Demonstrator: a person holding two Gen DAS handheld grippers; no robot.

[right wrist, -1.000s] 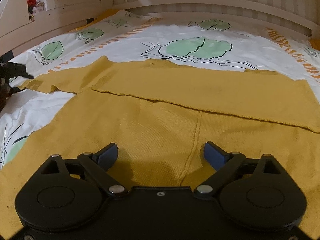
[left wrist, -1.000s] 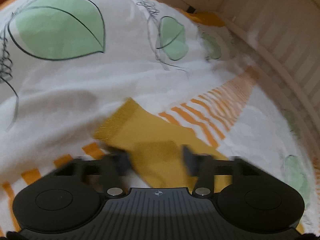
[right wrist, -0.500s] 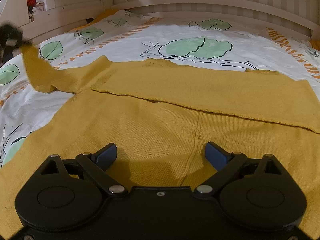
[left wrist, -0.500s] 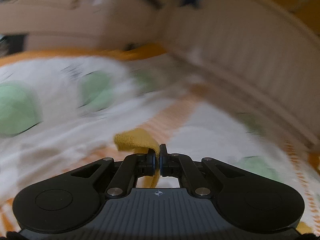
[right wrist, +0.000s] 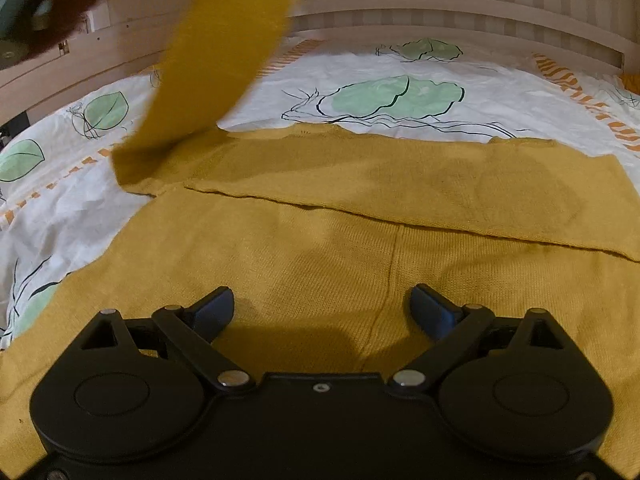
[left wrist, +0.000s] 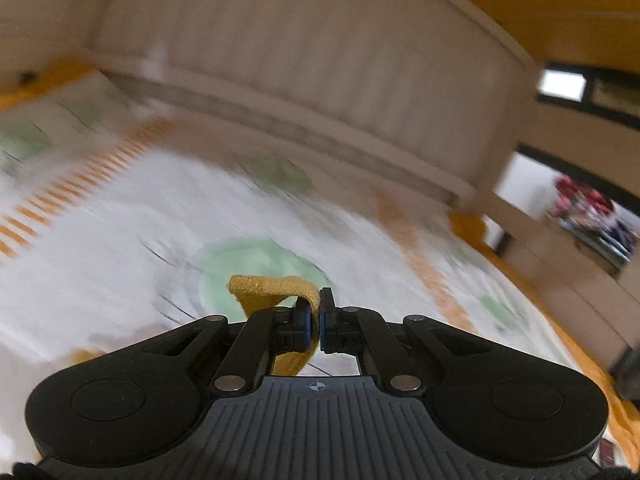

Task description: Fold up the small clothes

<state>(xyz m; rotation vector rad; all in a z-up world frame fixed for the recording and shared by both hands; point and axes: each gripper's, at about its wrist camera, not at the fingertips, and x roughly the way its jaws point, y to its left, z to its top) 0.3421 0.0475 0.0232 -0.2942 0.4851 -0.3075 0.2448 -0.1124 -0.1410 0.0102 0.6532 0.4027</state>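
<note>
- Left gripper of mine is pinched tight on the cuff of the mustard sleeve, its pads pressed together with the knit squeezed between them and a short flap curling over to the left above the tips.
- From the left wrist view the bed below is smeared by motion blur; I can make out a white sheet with green leaf prints and orange dashes, and a slatted wooden headboard beyond it.
- Right gripper of mine stands wide open, holding nothing, its blue pads spread apart low over the near part of the sweater; I cannot tell whether they touch the knit.
- My mustard-yellow sweater lies flat on the bed sheet, filling the near and middle of the right wrist view, with a seam running toward me between the pads.
- One sleeve lies folded across the body, from the left shoulder area to the right edge.
- Its other sleeve rises off the bed at far left, a blurred band climbing from the shoulder to the top of the frame.
- Beyond the sweater, the far sheet shows a big green leaf print, and the slatted bed frame runs behind it.
</note>
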